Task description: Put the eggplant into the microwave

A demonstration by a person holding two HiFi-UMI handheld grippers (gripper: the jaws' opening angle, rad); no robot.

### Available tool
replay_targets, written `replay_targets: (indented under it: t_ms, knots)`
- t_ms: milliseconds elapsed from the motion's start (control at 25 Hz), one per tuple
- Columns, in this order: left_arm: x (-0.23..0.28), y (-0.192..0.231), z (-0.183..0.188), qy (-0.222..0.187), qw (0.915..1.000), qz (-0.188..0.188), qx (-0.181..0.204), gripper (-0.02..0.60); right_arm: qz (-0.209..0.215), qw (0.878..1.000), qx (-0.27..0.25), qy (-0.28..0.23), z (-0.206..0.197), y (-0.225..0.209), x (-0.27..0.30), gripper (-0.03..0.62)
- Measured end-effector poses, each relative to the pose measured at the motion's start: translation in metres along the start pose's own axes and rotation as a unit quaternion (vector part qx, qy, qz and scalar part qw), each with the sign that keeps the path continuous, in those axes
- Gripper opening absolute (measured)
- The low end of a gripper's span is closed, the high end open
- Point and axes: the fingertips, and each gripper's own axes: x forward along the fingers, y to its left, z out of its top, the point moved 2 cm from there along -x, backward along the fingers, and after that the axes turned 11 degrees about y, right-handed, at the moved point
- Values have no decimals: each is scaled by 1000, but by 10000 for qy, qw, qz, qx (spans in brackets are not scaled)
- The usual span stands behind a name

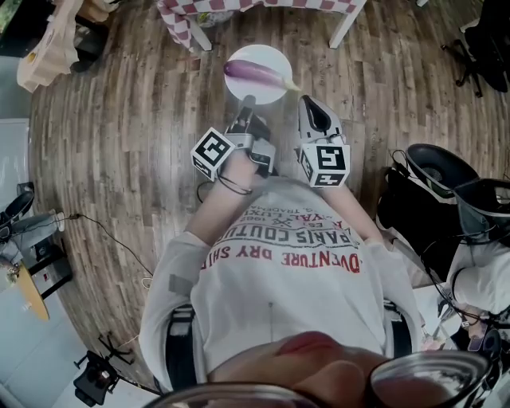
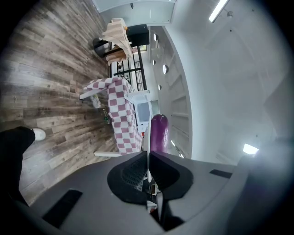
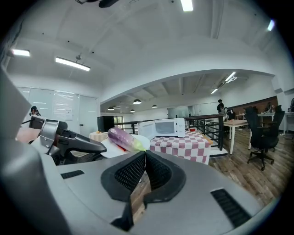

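A purple eggplant (image 1: 253, 73) with a green stem lies on a round white plate (image 1: 265, 52) held out over the wood floor. My left gripper (image 1: 248, 102) is shut on the plate's near rim. My right gripper (image 1: 304, 100) is shut on the rim at its right. In the left gripper view the plate (image 2: 148, 137) shows edge-on between the closed jaws (image 2: 148, 153), with the eggplant (image 2: 159, 133) beyond. The right gripper view shows its jaws (image 3: 143, 153) closed at the plate (image 3: 108, 149) beside the eggplant (image 3: 121, 137). Ahead, a white microwave (image 3: 167, 127) stands on a red-checked table (image 3: 183, 144).
The checked table (image 1: 255, 6) lies just beyond the plate in the head view. A black chair and bags (image 1: 430, 191) crowd the right side. A desk with an office chair (image 3: 257, 131) stands at far right, behind a dark railing (image 3: 209, 128). Equipment sits at the floor's left edge (image 1: 32, 239).
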Motion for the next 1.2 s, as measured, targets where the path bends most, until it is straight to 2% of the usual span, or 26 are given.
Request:
replay_targets:
  t_ms: [400,720,880,1200]
  knots:
    - [102,-9,110,315,9994,-86,-99,34,-255,9993,34,260,57,-23,123,26]
    - [182,-22,206,666,9976,-184,-43,34,-584,9980,30,241,114,-33,224,26]
    - [213,-23,237,838,9963,-194,-20,34,-750,9968,84,260,133,-43,264,26]
    - [261,-3,271,781,9965,-42,-278,34,-712,9967,95,380,146,-70,324,26]
